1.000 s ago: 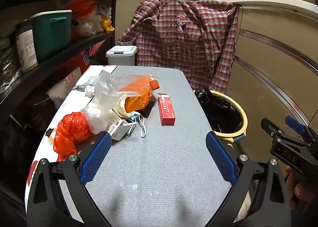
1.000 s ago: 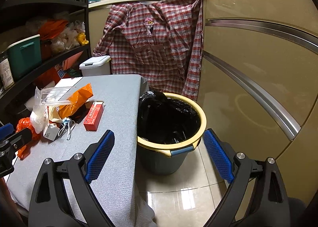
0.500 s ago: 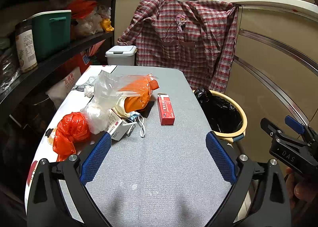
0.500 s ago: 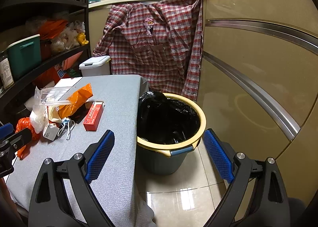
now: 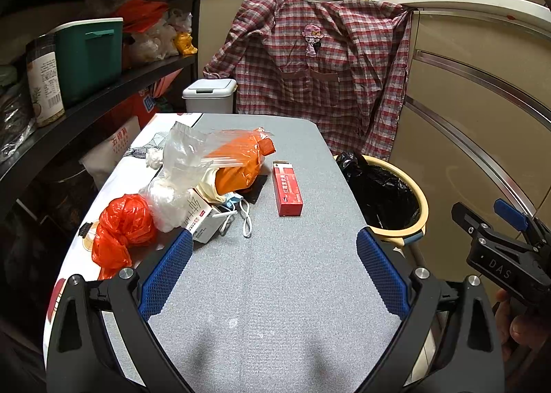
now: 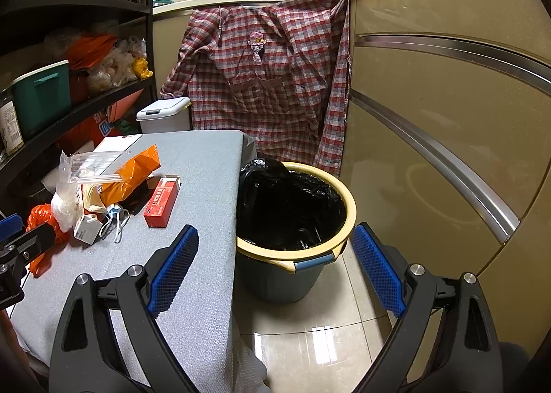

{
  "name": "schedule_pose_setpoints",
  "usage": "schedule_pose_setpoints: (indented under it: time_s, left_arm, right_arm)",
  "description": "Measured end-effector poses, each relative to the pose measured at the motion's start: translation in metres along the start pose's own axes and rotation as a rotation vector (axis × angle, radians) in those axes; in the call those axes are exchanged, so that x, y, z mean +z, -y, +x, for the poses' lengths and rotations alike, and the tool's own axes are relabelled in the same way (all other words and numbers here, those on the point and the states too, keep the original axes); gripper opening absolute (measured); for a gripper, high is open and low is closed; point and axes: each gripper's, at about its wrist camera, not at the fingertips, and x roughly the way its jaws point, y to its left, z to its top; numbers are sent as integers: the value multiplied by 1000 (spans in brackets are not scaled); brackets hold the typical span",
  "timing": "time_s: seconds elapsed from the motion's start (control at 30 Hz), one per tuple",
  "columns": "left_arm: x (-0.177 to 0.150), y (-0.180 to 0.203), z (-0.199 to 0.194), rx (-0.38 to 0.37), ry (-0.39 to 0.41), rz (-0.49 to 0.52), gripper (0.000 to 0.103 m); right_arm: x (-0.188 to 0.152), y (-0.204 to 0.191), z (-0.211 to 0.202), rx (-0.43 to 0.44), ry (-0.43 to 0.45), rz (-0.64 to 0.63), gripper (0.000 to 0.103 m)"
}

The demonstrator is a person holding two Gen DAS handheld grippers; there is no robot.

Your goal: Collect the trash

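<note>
The trash sits heaped on the left part of the grey table [image 5: 275, 289]: a red bag [image 5: 122, 226] nearest, then a clear bag [image 5: 179, 166], an orange pouch [image 5: 241, 162], a white box [image 5: 203, 217] with a mask [image 5: 237, 210] over it, and a red box [image 5: 287, 188] lying apart to the right. The bin [image 6: 296, 221], lined in black, stands on the floor just off the table's right edge, likely so that items can be carried a short way and dropped in. The left gripper [image 5: 272, 269] hangs over bare table, jaws released and empty, the heap beyond and left of its tips. The right gripper [image 6: 275, 265], also released and empty, straddles the table edge and the bin's near rim.
</note>
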Motion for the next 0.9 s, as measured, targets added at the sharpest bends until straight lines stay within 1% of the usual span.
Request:
schedule_pose_setpoints:
  time_s: [0.37, 0.5, 0.67, 0.73, 0.9]
  left_arm:
    - [1, 3, -1, -1, -1, -4, 93]
    - [1, 3, -3, 7, 4, -10, 93]
    - [5, -17, -3, 35, 9, -41, 93]
    - [6, -28, -2, 62, 15, -58, 93]
    - [11, -54, 0, 144, 37, -91, 93]
  right_arm:
    - [1, 0, -1, 2, 7, 0, 90]
    - [2, -2, 0, 16, 9, 6, 83]
    - [1, -17, 3, 66, 7, 8, 75]
    - [1, -25, 6, 93, 4, 5, 73]
    - [11, -58, 24, 203, -29, -5, 66]
